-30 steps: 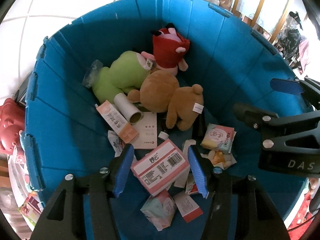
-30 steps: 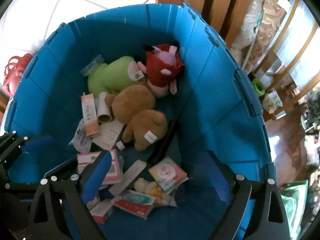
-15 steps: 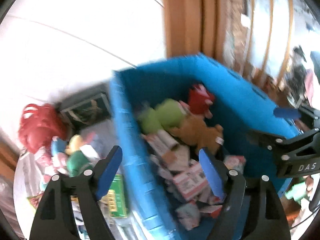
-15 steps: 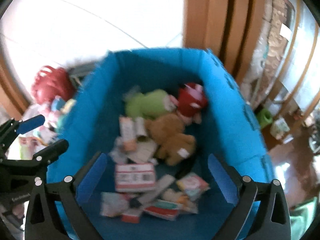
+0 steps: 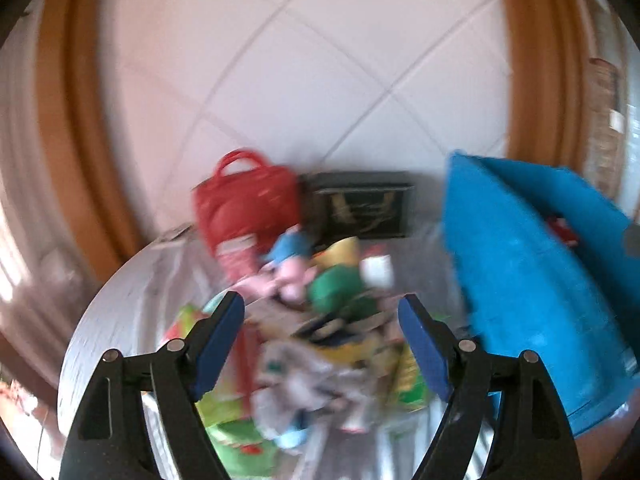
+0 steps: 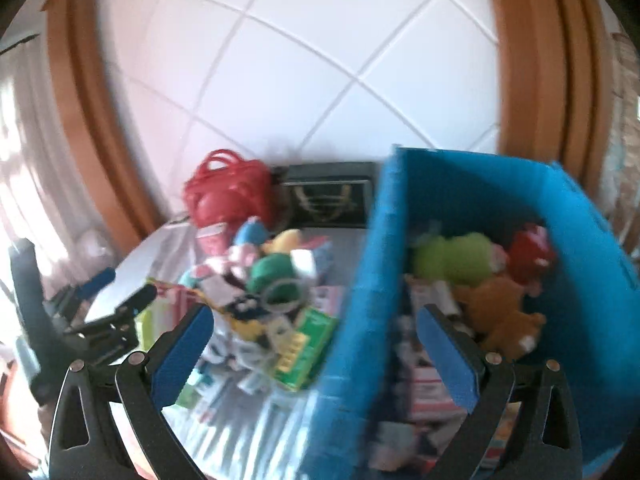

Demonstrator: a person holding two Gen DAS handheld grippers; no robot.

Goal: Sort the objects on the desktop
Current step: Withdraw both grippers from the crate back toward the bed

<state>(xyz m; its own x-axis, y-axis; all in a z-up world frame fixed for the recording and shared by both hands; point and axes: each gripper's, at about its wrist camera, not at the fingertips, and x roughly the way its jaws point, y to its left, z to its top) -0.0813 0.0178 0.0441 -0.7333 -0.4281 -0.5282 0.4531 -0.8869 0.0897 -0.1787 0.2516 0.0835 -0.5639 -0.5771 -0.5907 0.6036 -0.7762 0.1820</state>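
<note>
Left wrist view, blurred: the left gripper (image 5: 322, 344) is spread apart and empty, its jaws having just been opening, above a heap of toys and packets (image 5: 320, 320) at lower centre on a pale table (image 5: 120, 300). A red bag (image 5: 248, 204) sits behind the heap; the blue bin (image 5: 532, 300) stands at the right edge. Right wrist view: the right gripper (image 6: 316, 348) is wide apart, empty, also just opened further, straddling the bin's left wall. A green plush (image 6: 452, 256) and brown bear (image 6: 500, 308) lie inside the bin, centre right.
</note>
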